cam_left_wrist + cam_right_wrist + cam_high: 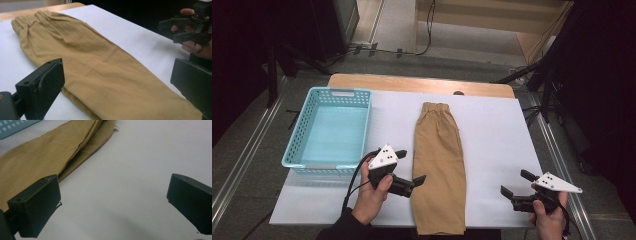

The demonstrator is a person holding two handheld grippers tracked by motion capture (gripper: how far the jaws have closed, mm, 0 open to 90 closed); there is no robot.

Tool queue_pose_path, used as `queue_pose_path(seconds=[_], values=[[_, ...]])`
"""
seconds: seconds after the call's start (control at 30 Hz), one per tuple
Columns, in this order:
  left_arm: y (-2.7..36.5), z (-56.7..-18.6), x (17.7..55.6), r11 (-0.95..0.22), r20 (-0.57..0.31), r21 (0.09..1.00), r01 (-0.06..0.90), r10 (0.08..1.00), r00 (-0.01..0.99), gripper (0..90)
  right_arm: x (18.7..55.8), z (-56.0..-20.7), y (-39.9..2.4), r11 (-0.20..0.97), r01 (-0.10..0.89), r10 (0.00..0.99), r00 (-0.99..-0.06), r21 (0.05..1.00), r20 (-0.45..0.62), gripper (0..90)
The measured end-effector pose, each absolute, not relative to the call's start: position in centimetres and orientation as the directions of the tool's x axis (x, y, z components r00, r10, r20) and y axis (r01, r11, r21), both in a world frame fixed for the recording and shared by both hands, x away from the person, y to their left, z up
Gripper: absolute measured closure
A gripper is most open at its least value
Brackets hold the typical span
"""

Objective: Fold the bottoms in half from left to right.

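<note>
Folding these tan trousers (438, 170) looks like the job in hand, so set up your grips before you close anything. Your left gripper (408, 166) hangs just beside the garment's left edge, low down its length, with its jaws spread as wide as they go and nothing between them; in the left gripper view the cloth lies under and beyond the jaws, not in them. Your right gripper (515, 182) sits well apart from the trousers over the bare white sheet (497, 130), jaws likewise wide and empty. Bring it in to the right edge at a matching height, so that both grips lift evenly. Take both layers at once: in the right gripper view the upper leg overlaps the lower along a visible seam line, and a shallow pinch would probably peel off only the top one. Come in low and flat so the lower jaw slides under the cloth without bunching it.

The trousers lie lengthwise down the middle of the sheet, already doubled leg on leg, with the gathered elastic waistband (435, 107) at the far end and the hems at your edge of the table. The fabric looks soft, matte and lightly creased, so expect it to sag between your grips. The light-blue perforated basket (308, 125) stands empty to the left, near your left hand (373, 197).
</note>
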State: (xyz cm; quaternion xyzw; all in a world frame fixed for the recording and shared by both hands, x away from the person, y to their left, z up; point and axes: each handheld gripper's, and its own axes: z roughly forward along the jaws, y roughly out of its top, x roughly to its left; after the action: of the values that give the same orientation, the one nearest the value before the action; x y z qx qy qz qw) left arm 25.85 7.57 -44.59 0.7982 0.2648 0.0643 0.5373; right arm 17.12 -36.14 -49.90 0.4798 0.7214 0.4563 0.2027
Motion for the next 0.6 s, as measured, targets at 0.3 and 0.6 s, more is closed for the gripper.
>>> queue_pose_path(seconds=[0.3,0.6], values=[[6.5,-43.2,27.6,-0.28,-0.161,0.903,0.328,0.486,0.859,0.0,16.8,-49.8,-36.6,0.121,0.499,0.878,-0.457,0.858,0.142,0.0],[5.6,-42.7,28.8,-0.282,-0.153,0.905,0.318,0.481,0.863,0.0,16.8,-50.1,-36.2,0.144,0.51,0.867,-0.478,0.848,0.14,0.0]])
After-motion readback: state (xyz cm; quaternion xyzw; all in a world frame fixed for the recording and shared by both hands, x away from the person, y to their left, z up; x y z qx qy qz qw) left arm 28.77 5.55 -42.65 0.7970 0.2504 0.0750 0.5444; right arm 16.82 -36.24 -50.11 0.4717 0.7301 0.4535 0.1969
